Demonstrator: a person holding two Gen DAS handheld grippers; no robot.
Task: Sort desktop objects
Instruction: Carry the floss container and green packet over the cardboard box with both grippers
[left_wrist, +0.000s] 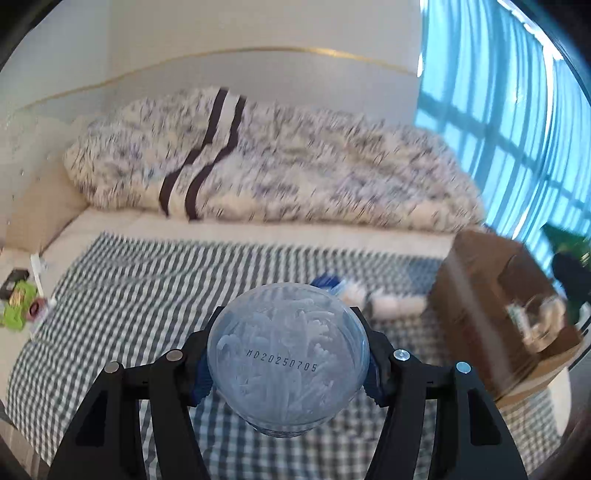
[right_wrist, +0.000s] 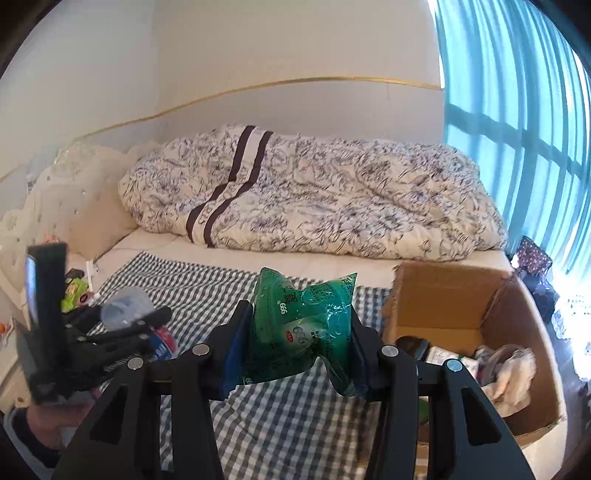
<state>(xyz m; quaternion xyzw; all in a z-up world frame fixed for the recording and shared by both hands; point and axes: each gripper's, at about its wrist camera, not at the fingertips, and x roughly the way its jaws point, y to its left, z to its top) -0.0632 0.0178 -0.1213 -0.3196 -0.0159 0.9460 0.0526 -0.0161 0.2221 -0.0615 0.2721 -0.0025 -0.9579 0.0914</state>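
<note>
Green plastic medicine pouch is pinched in your right claw, left of the cardboard box. Your left claw grips a clear cotton-swab tub, also left of that box.

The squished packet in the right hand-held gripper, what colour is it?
Green packet, clearest in the right wrist view.

Both handheld grippers are matte black plastic with two broad, flat arms that narrow toward the fingers. On the left gripper, round metal fasteners sit on the arm joints, dull on one side, shiny screw heads on the other. The right gripper has matching round fasteners and blue pads lining its fingers' inner faces. A grey sleeve cuff shows beside its left arm.
</note>
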